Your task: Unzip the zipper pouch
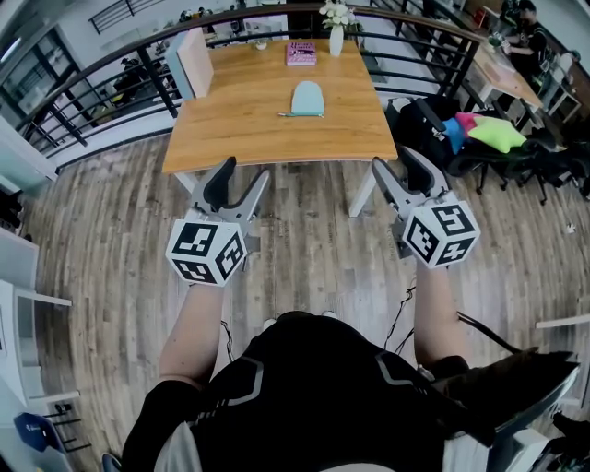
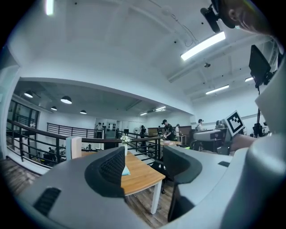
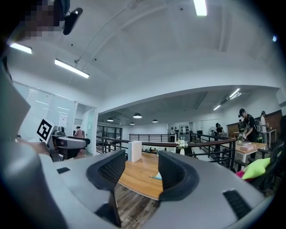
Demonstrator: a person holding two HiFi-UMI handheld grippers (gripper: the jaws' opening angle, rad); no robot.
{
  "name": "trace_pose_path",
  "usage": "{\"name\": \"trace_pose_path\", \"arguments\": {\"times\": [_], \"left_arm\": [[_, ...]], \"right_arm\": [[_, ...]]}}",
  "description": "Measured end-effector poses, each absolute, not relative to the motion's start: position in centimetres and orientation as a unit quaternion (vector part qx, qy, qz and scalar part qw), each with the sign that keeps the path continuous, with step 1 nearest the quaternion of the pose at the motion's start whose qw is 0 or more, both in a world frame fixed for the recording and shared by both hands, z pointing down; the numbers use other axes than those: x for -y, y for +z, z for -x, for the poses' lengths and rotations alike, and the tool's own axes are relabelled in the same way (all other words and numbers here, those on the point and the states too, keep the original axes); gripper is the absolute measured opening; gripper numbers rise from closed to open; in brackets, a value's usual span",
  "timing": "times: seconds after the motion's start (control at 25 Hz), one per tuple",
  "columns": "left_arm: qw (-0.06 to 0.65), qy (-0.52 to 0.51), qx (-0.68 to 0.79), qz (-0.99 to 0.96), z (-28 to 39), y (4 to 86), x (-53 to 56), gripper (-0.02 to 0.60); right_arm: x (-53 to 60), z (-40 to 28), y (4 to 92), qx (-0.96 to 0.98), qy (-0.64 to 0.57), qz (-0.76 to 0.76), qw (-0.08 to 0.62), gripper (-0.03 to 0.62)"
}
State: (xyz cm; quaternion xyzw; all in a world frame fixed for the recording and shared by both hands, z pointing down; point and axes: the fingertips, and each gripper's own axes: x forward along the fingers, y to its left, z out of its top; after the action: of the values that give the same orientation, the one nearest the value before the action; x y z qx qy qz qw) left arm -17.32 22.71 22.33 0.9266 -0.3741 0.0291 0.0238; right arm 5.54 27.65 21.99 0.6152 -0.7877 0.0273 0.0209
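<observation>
The light blue zipper pouch [image 1: 308,97] lies flat in the middle of the wooden table [image 1: 230,129], a thin teal strip along its near edge. Both grippers hover over the floor short of the table's near edge, pointing level at it. My left gripper [image 1: 244,175] is open with nothing between its jaws; in the left gripper view [image 2: 145,163] a sliver of the pouch [image 2: 126,171] shows beside the left pad. My right gripper [image 1: 395,164] is also open and empty; in the right gripper view [image 3: 140,167] the pouch [image 3: 156,176] peeks out between the pads, far off.
On the table's far side stand a pink book [image 1: 300,53], a white vase of flowers [image 1: 336,28] and an upright white board [image 1: 192,63]. A black railing [image 1: 111,69] curves behind. Dark bags and bright cloths [image 1: 479,134] are piled right of the table.
</observation>
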Motion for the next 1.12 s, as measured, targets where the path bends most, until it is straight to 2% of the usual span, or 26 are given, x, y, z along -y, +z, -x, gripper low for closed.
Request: {"name": "trace_pose_path", "arguments": {"times": [0.2, 0.36, 0.84, 1.12], "left_arm": [[0.036, 0.018, 0.36, -0.932, 15.9, 22.5, -22.8, 0.284], [0.032, 0.031, 0.359, -0.932, 14.3, 23.0, -22.7, 0.284], [0.026, 0.045, 0.384, -0.922, 11.0, 24.9, -21.0, 0.288], [0.033, 0.045, 0.389, -0.92, 10.6, 26.5, -15.4, 0.288]], "right_arm": [[-27.4, -6.9, 22.7, 0.788, 0.036, -0.614, 0.021, 0.248], [-27.2, -8.1, 22.9, 0.793, 0.033, -0.608, 0.022, 0.291], [-25.2, -12.1, 25.2, 0.81, 0.034, -0.585, 0.027, 0.298], [-20.6, -12.6, 26.6, 0.813, 0.036, -0.579, 0.041, 0.296]]}}
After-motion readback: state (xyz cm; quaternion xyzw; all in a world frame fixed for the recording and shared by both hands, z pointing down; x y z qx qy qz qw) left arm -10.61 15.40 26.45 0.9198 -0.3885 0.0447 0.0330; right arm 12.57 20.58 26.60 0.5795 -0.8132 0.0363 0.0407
